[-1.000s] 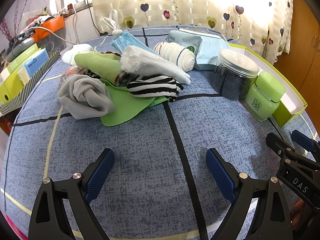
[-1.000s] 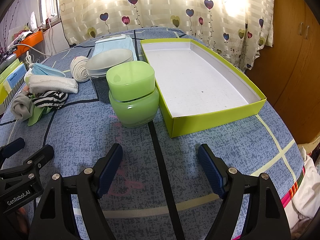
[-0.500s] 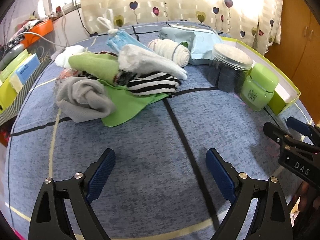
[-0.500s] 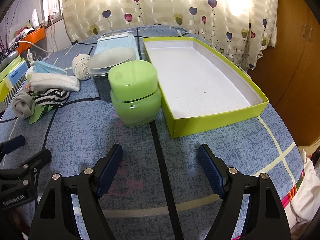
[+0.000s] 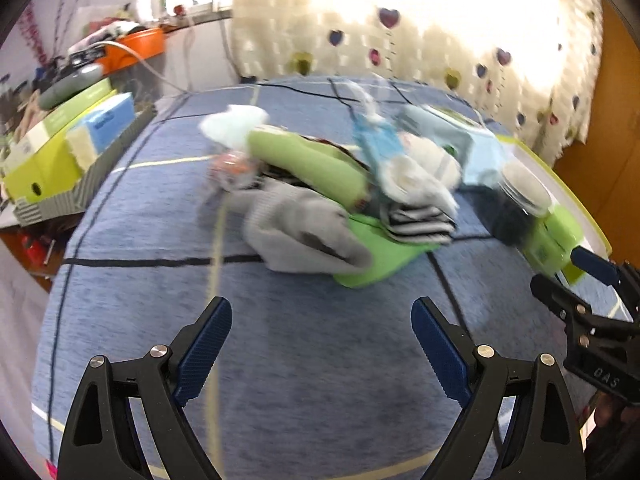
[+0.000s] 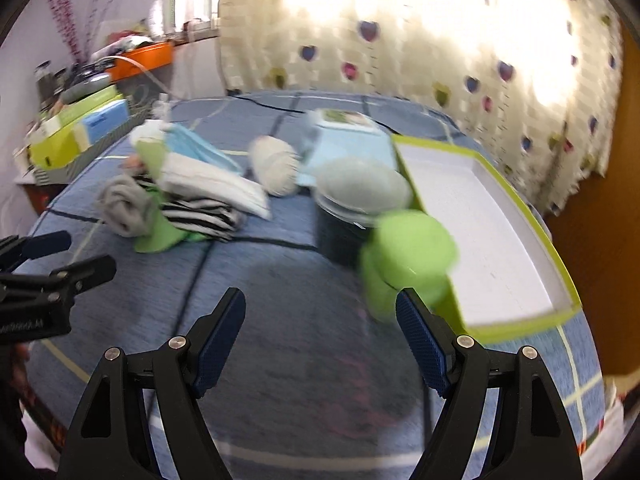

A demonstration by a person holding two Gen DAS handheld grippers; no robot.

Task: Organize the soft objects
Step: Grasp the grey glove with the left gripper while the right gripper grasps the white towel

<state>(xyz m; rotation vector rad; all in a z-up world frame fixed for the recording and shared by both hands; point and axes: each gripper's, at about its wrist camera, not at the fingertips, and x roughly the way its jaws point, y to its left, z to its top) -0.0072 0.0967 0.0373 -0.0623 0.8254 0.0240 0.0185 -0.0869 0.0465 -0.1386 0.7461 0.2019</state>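
The heap of soft things [image 5: 340, 208] sits mid-way across the blue checked cloth [image 5: 304, 368]; I can't tell whether a bench or a bed lies under it. I take the grey sock [image 5: 304, 236] as my landmark: it lies at the near edge of the heap. Touching it on the right is a flat green cloth [image 5: 380, 256], and a striped sock [image 5: 420, 224] rests on that cloth. Behind the grey sock lies a rolled green piece [image 5: 308, 164], and right of that a white folded towel [image 6: 212, 184] with a blue face mask [image 6: 200, 150] behind it. Farther right of the sock are a white bandage roll [image 6: 276, 168], a dark jar with a pale lid [image 6: 356, 208], a green jar [image 6: 404, 264] and the yellow-green tray [image 6: 532, 220], its white floor bare. Both views are smeared by motion.

My left claw [image 5: 320, 348] hangs spread, gripping nothing, just short of the grey sock. My right claw [image 6: 320, 340] is likewise spread with nothing between its pads, its right fingertip [image 6: 420, 336] overlapping the green jar in view.
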